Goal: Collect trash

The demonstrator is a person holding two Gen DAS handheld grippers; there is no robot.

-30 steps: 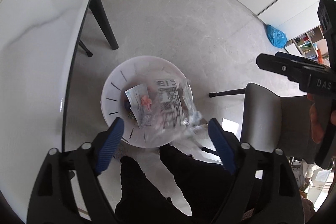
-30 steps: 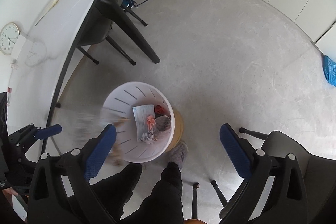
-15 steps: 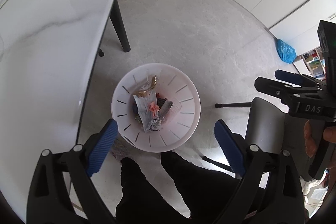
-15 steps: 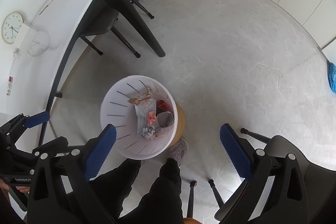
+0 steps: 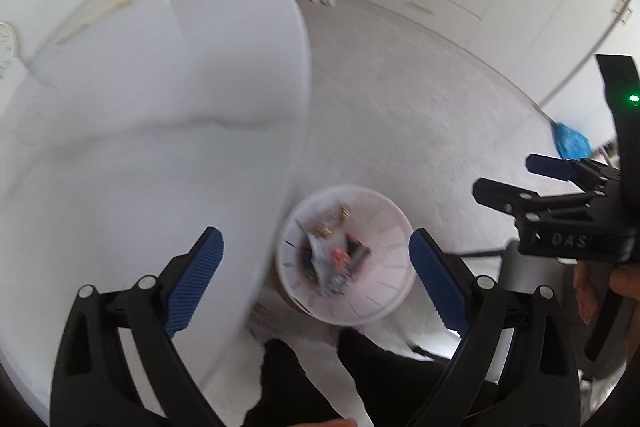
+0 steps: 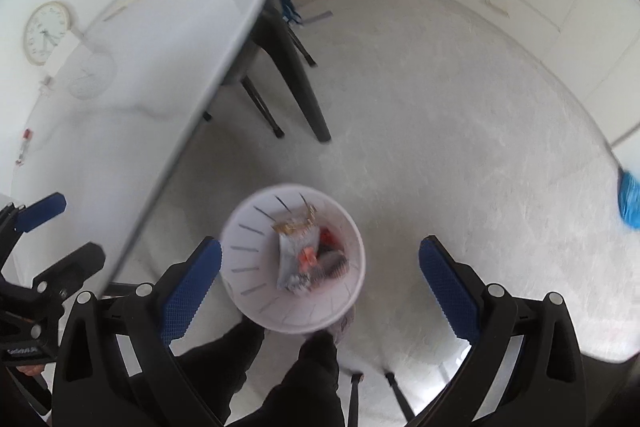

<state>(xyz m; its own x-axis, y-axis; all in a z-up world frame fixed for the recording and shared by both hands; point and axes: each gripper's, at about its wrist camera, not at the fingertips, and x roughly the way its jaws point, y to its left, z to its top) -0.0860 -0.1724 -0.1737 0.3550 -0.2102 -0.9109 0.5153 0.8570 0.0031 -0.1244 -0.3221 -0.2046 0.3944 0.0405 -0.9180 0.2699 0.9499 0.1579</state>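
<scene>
A white slotted waste bin (image 5: pixel 390 291) (image 6: pixel 256 259) stands on the floor beside the table, with wrappers and crumpled trash (image 5: pixel 334 261) (image 6: pixel 306 257) lying in its bottom. My left gripper (image 5: pixel 316 281) hangs high above the bin and the table edge, open, with nothing between its blue pads. My right gripper (image 6: pixel 320 281) is also well above the bin, open and empty. In the left wrist view the right gripper (image 5: pixel 516 179) shows at the right edge, held by a hand (image 5: pixel 600 287). In the right wrist view one of the left gripper's fingers (image 6: pixel 42 213) shows at the left edge.
A white marble-look table (image 5: pixel 140 147) (image 6: pixel 120 99) fills the left, with a round clock (image 6: pixel 46 31) and paper on it. Dark chair and table legs (image 6: pixel 304 95) stand behind the bin. The person's dark trouser legs (image 6: pixel 304 379) are just below it. A blue bag (image 5: pixel 570 143) lies at far right.
A clear wrapper that hung between the left pads a second ago has dropped into the bin. Both grippers have risen, so the bin looks smaller and more of the table shows.
</scene>
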